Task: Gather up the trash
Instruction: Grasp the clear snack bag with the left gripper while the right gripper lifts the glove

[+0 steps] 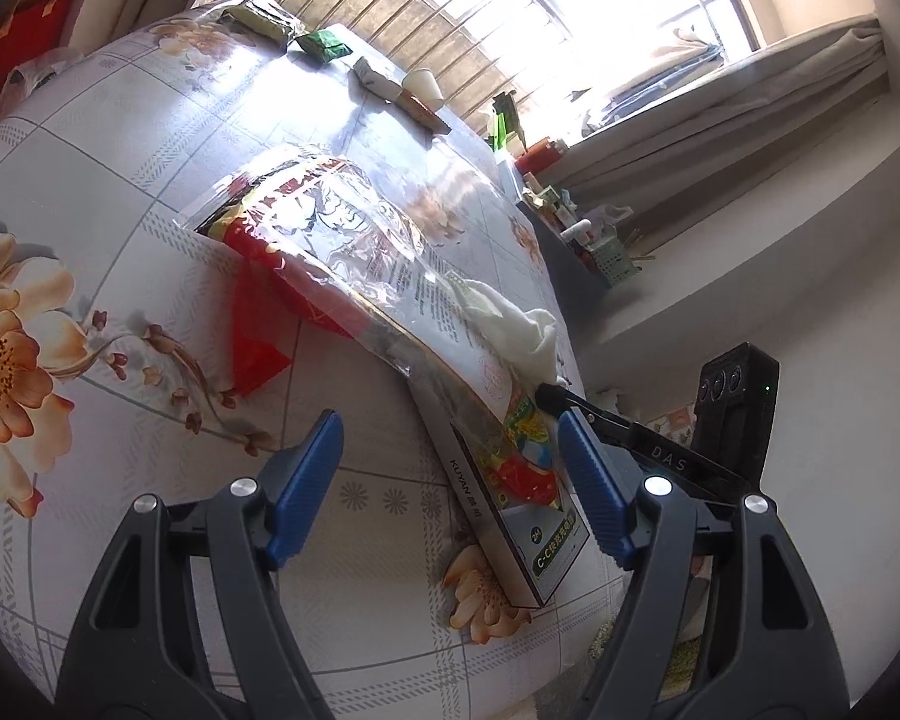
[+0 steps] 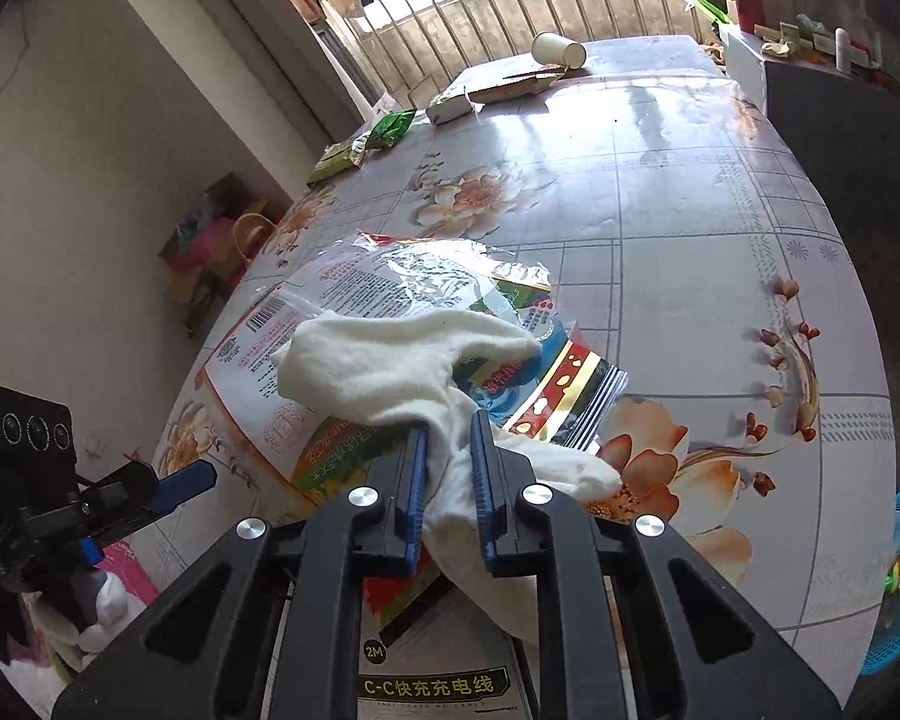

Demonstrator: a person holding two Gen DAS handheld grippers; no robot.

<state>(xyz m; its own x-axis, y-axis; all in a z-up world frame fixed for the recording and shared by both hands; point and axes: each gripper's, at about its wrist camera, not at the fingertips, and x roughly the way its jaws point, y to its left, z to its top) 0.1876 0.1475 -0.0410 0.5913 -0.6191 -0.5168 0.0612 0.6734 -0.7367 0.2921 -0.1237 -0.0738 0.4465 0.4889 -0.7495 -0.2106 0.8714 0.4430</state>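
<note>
Your right tongs are pinching the white cloth, which lies draped over the crinkled plastic wrapper on the bench; its long axis runs away from you towards the left; your left tongs stand spread, empty, beside the cable box.

Each tool has black plastic arms, blue ribbed pads and round silver screws.

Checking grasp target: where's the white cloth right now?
White cloth lies on the big plastic bag at the table's near edge, pinched by the right gripper; the left wrist view shows it right of centre.
</note>
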